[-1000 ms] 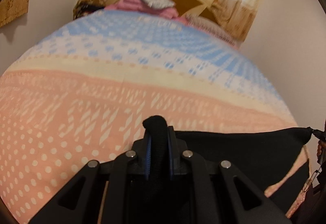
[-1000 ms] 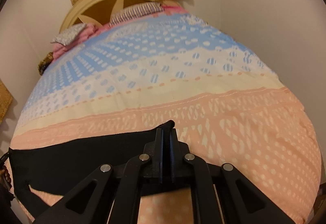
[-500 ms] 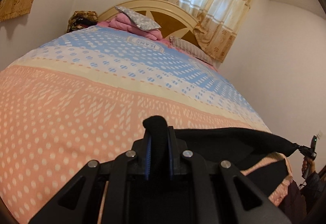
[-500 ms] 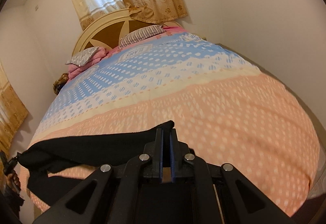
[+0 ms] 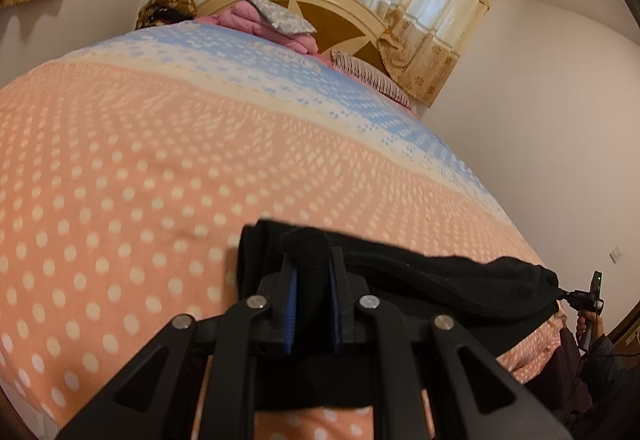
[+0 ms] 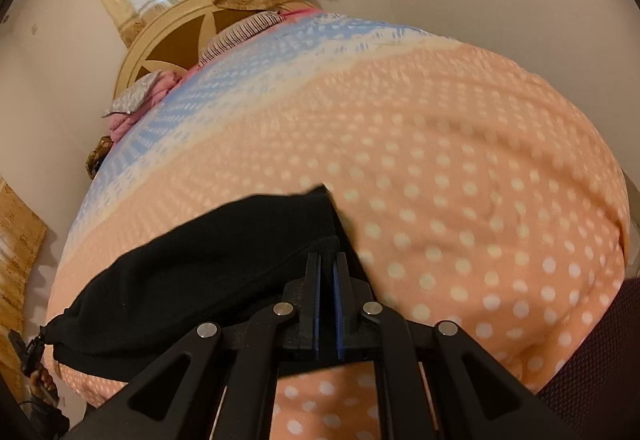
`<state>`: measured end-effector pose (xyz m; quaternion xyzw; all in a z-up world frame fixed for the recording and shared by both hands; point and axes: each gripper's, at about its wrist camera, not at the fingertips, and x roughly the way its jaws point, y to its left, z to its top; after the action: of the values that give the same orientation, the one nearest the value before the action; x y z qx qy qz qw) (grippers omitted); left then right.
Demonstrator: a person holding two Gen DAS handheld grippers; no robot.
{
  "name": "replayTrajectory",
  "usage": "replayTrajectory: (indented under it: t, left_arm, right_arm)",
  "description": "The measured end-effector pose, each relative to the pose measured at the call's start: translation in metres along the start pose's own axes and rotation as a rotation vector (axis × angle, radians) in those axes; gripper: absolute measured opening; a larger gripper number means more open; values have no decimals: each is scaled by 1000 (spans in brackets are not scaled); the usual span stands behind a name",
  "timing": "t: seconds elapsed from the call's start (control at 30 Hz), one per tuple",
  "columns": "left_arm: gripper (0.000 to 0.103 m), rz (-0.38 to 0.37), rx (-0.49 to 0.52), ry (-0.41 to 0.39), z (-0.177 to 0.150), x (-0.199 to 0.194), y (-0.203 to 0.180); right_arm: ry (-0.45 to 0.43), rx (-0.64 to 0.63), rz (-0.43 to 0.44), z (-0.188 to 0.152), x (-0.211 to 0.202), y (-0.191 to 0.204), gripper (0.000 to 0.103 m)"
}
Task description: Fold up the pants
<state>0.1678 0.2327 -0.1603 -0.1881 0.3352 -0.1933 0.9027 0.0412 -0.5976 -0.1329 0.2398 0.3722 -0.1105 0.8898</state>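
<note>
Black pants (image 5: 432, 280) stretch between my two grippers, low over the near end of the bed. My left gripper (image 5: 310, 264) is shut on a thick bunched fold of the black cloth, which bulges above its blue pads. My right gripper (image 6: 328, 268) is shut on a thin edge of the pants (image 6: 208, 260), which run off to the left in its view. In the left wrist view the far corner of the cloth is pinched by the other gripper (image 5: 580, 298), with a hand under it. A folded layer of cloth lies under the held edge.
The bed cover (image 5: 140, 167) is peach with white dots near me, then cream and blue bands toward the headboard (image 5: 340, 23). Pink bedding and pillows (image 5: 272, 19) are piled at the head. Curtains (image 5: 420, 7) hang behind, and a wall runs along the right side.
Both grippers have moved along the bed and sunk toward the cover, carrying the pants. The black cloth now lies doubled beneath the held edge, and the dotted cover looks much closer.
</note>
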Motion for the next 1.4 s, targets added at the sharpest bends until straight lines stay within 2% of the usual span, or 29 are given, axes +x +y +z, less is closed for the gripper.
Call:
replayTrajectory:
  t: [0.13,0.2,0.23,0.33,0.47,0.53,0.6,0.7,0.8,0.93,1.03,1.13,1.27,1.4]
  left_arm:
    - [15,4,25,-3,-10,-4,-1]
    - [20,16,38,-4,-13,-8,-1]
    - [24,26,45,-5,-15,-10,0]
    - [37,54,72,3,-18,-16,4]
    - [52,82,99,12,-30,-32,14]
    - [56,82,98,9,-35,-40,19]
    - [56,97,99,10,-37,-45,23]
    - [53,121,81,1,-37,-51,28]
    - [53,98,57,-23,-34,-58,29]
    - [53,88,53,-42,-29,-77,25]
    - [53,63,40,-32,-30,-82,21]
    - [53,31,18,-9,-30,-71,18]
    - [53,27,30,33,-19,-49,12]
    - [53,6,36,50,-1,-37,7]
  right_arm:
    - [28,-1,-14,-10,-2,-3,6]
    - [45,-6,-37,-15,-5,-4,9]
    - [34,-10,-57,-18,-10,-5,15]
    - [16,-16,-106,-23,-23,-10,40]
    - [-29,-19,-169,-29,-50,-5,41]
    - [-61,-79,-172,-30,-62,13,41]
    - [-80,-200,-139,-35,-68,55,41]
    - [-61,-369,-73,-47,-61,119,41]
    - [7,-567,59,-73,-37,203,41]
    - [71,-759,214,-119,-9,290,41]
    - [127,-856,284,-155,9,332,41]
    - [120,-1021,258,-193,27,371,41]
    - [137,-1075,283,-207,38,388,41]
    - [111,-1111,267,-208,41,399,41]
